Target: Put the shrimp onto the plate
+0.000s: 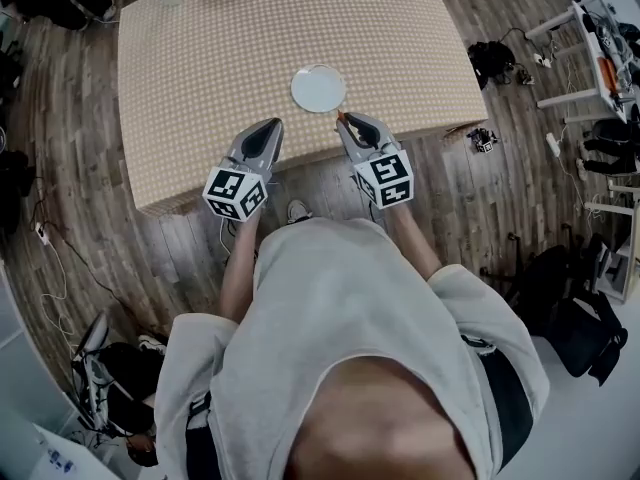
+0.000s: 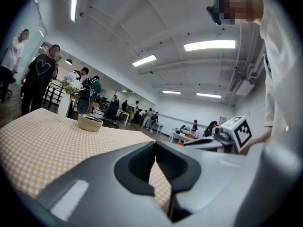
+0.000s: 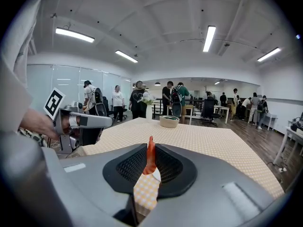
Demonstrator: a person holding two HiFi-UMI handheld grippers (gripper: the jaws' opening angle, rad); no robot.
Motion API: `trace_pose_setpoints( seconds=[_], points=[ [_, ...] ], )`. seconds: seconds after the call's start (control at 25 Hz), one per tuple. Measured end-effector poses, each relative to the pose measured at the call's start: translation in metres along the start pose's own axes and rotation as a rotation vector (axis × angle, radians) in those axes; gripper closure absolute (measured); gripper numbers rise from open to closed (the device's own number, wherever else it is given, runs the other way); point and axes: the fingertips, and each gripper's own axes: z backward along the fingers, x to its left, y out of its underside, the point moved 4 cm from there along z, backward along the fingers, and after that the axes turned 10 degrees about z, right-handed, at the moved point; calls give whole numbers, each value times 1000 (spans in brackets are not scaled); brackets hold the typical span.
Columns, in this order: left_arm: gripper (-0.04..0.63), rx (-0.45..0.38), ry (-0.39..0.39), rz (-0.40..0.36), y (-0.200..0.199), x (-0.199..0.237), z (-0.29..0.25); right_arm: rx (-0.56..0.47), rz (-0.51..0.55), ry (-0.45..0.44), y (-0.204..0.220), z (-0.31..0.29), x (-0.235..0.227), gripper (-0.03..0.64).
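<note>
The right gripper is clenching the one shrimp, its orange body pinched upright between the dark ribbed pads with its thin end poking up above them. It is hovering over the near edge of the table, just near and right of the single white plate, which is sitting bare on the checked cloth. The left gripper is riding alongside to the left, its jaws pressed together at the tips with nothing between them, only the cloth showing through the gap below.

Each of the two grippers is carrying one marker cube printed with black-and-white squares: the left cube and the right cube. In the left gripper view, a bystander at far left is wearing a dark shirt with a heart outline.

One round bowl is resting at the far edge of the table, and one white vase with flowers is standing at the far left corner. Nothing is lying between the shrimp and the plate. Several people are standing and sitting among desks beyond the table. Cables and dark bags are lying on the wooden floor around the table, and a white rack is standing at the far right.
</note>
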Motion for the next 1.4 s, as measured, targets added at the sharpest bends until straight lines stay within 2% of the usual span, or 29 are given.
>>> trace_pose_setpoints(
  seconds=[0.32, 0.72, 0.92, 1.16, 1.4],
  points=[
    [586, 31, -16, 13, 4, 1, -32, 3, -26, -22, 9, -18, -28, 564],
    [586, 3, -151, 66, 10, 9, -59, 18, -33, -135, 23, -47, -70, 565],
    [586, 20, -203, 93, 24, 13, -60, 55, -51, -188, 45, -50, -69, 565],
    [586, 55, -218, 125, 45, 15, -66, 120, -80, -231, 76, -52, -65, 565],
    [586, 127, -216, 179, 82, 20, -62, 180, -108, -262, 102, -53, -46, 565]
  ],
)
